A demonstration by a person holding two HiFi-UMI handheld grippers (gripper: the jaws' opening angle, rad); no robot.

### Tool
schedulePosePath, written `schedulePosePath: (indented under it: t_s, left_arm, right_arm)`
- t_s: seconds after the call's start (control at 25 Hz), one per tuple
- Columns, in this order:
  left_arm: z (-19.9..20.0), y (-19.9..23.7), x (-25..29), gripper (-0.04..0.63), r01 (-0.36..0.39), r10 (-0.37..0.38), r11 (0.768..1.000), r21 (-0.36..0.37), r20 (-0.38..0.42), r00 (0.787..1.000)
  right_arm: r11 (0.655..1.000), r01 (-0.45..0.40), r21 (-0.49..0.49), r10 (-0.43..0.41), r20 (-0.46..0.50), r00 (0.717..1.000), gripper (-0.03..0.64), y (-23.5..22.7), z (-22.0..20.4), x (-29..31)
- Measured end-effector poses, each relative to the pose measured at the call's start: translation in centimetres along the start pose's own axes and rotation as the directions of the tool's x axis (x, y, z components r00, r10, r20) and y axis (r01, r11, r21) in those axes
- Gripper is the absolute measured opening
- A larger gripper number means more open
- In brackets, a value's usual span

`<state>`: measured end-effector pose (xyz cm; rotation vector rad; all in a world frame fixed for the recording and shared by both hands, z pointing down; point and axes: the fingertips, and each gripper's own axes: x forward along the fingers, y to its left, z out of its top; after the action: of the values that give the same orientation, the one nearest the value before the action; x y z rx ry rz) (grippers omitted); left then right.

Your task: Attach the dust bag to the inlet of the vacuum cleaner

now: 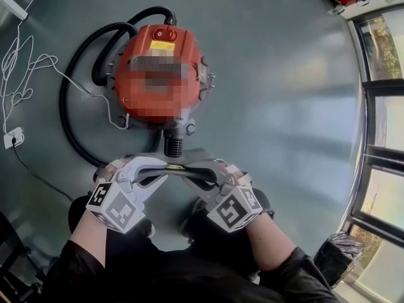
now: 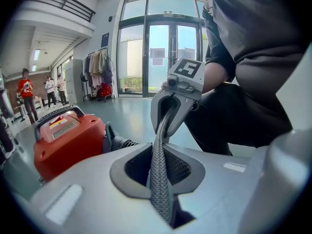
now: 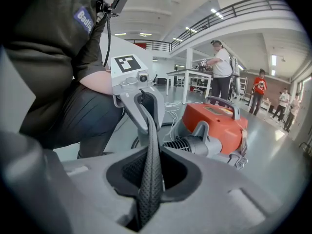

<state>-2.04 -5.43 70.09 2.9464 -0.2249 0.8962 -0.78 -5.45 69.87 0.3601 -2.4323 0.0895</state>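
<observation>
Left gripper (image 1: 158,171) and right gripper (image 1: 199,174): jaws facing each other, each clamped on one end of the grey mesh dust bag (image 2: 158,177), which was stretched between them. Bag was held just before the ribbed inlet (image 1: 173,145) of the red vacuum cleaner (image 1: 136,59), which stood on the grey floor (image 1: 284,106); black hose (image 1: 68,109) looped beside it.

Dust bag (image 2: 158,179) mostly hidden, vac label (image 1: 163,45) unreadable
</observation>
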Motion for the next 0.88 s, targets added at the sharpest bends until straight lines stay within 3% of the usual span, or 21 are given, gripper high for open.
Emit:
schedulePosePath:
  t_s: [0.24, 0.48, 0.88]
  left_arm:
    - [-1.5, 1.4, 1.0, 0.062, -0.012, 0.012, 1.000, -0.017, 0.010, 1.000]
    - [-1.0, 2.8, 1.0, 0.063, -0.036, 0.036, 0.999, 0.007, 0.029, 0.999]
    - [-1.0, 3.6, 1.5, 0.075, -0.053, 0.052, 0.998, 0.033, 0.023, 0.998]
  right_arm:
    - [1.000, 0.007, -0.010, -0.007, -0.014, 1.000, 0.034, -1.2, -1.1, 1.5]
    - [0.998, 0.054, -0.042, -0.055, -0.028, 0.998, 0.037, -2.6, -0.8, 2.0]
    - [0.996, 0.064, -0.056, -0.066, -0.041, 0.997, 0.048, -3.2, -0.9, 2.0]
